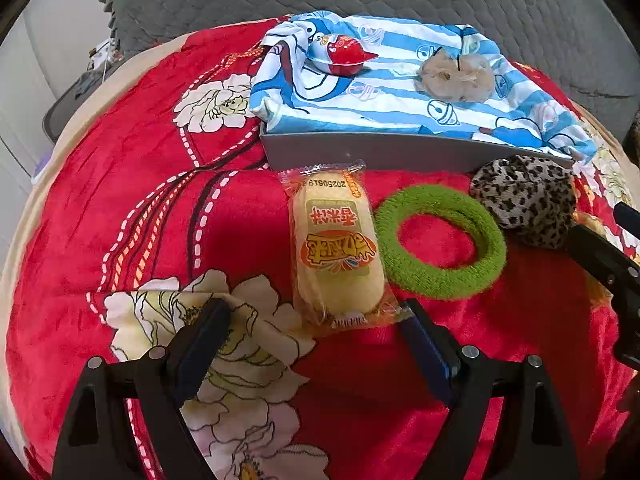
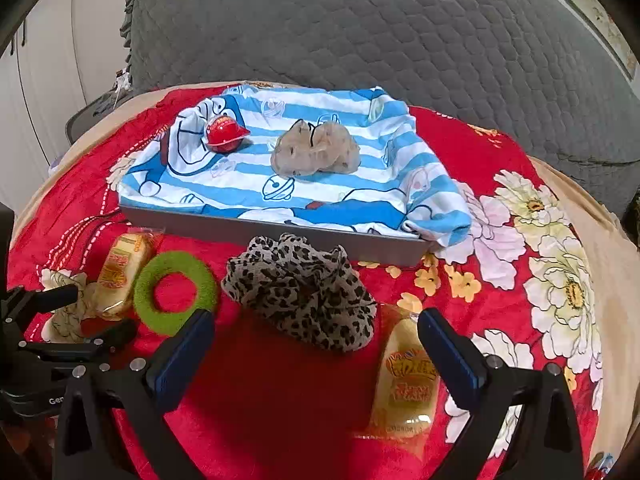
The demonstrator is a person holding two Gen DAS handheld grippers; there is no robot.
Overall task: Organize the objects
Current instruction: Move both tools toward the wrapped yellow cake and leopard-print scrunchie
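Two grippers, both spread apart and holding nothing, over red floral blanket (image 1: 100, 208); grey tray (image 2: 280, 232) lined with blue striped cloth (image 2: 320, 184) holds red capsule (image 2: 225, 136) and beige scrunchie (image 2: 316, 152); leopard scrunchie (image 2: 304, 292) just ahead of right gripper (image 2: 316, 344), snack pack (image 1: 336, 244) ahead of left gripper (image 1: 316, 328), green ring (image 1: 440, 240) beside it

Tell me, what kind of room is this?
Probably a living room at home. A grey quilted sofa stands behind a table under a red flowered blanket, with a snack cake and a cartoon cloth on it.
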